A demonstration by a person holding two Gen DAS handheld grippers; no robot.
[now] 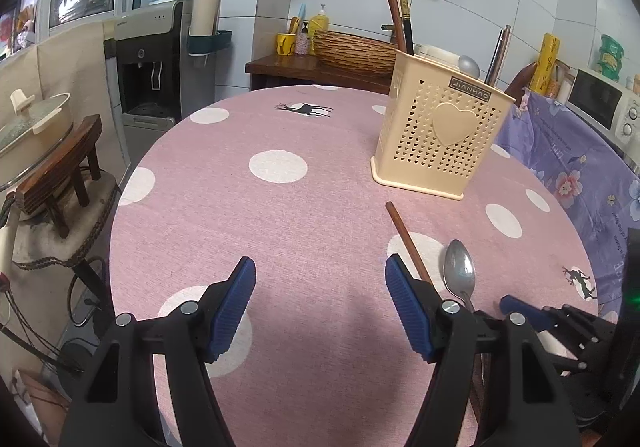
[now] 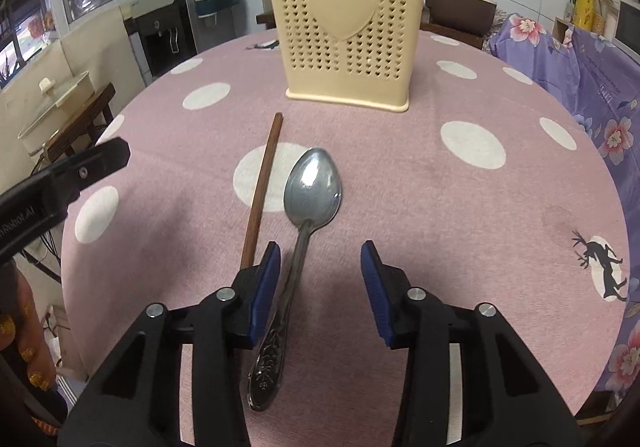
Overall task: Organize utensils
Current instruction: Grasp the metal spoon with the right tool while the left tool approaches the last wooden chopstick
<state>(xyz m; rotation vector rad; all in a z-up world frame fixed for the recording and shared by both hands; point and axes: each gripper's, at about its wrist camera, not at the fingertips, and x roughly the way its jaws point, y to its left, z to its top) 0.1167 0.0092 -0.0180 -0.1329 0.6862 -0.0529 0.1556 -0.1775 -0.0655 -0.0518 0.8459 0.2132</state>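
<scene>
A cream perforated utensil holder (image 1: pixel 440 135) (image 2: pixel 346 27) with a heart on its front stands on the pink dotted table (image 1: pixel 280 207) (image 2: pixel 460 227) and holds chopsticks and a spoon. A metal spoon (image 2: pixel 308 203) (image 1: pixel 460 275) and a brown chopstick (image 2: pixel 262 187) (image 1: pixel 408 243) lie side by side in front of it. My right gripper (image 2: pixel 320 263) is open, low over the spoon's handle, which lies between the fingers near the left pad. My left gripper (image 1: pixel 320 279) is open and empty, left of the chopstick.
A water dispenser (image 1: pixel 148 63) and a stool with a pot (image 1: pixel 36 127) stand left of the table. A purple flowered cloth (image 1: pixel 580 167) covers something at the right. A wooden side table with a basket (image 1: pixel 352 51) is behind.
</scene>
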